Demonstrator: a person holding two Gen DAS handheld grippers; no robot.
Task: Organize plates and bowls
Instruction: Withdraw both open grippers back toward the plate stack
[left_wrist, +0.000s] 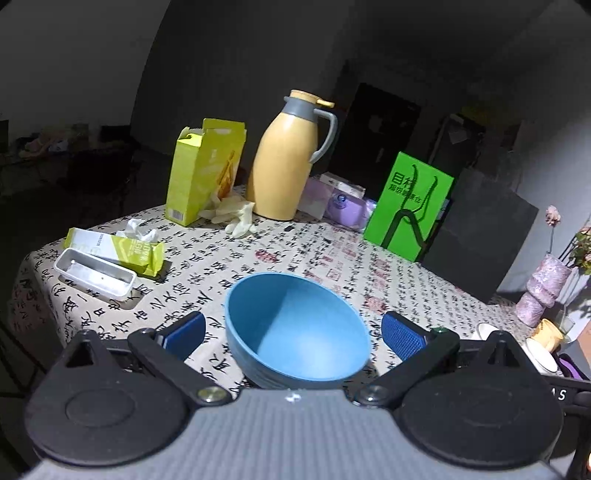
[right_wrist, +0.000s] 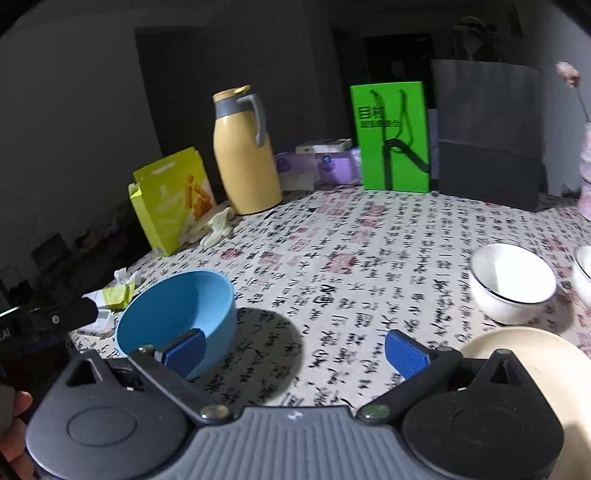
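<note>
Left claw (left_wrist: 293, 334) sat nearest the lens, low centre of the left wrist view, jaws spread wide and released. Blue bowl (left_wrist: 295, 328) stood upright on the counter (left_wrist: 369, 266) between the blue pads, touching neither; ridges under it suggested it sat on a stack, not certain.

Right claw (right_wrist: 293, 349) also spread wide, empty, over bare cloth at lower centre of the right wrist view. Same blue bowl showed lower left there, partly behind the left pad. Cream bowl (right_wrist: 535, 350) lay at lower right, just beside the right finger, mostly hidden by the claw body. White bowl (right_wrist: 513, 282) with dark rim line stood at right of frame, well apart from the blue one; another white rim cut off at far right edge.

Farther back: yellow jug (left_wrist: 284, 162) upper centre, yellow-green carton (left_wrist: 203, 170) to its left, green bag (left_wrist: 410, 206) at right, clear tray (left_wrist: 96, 273) at left edge.

Judgement: blue bowl appeared set down, one placement done. White and cream bowls remained scattered at right, not yet gathered. No plates clearly seen. Task partway at best.
</note>
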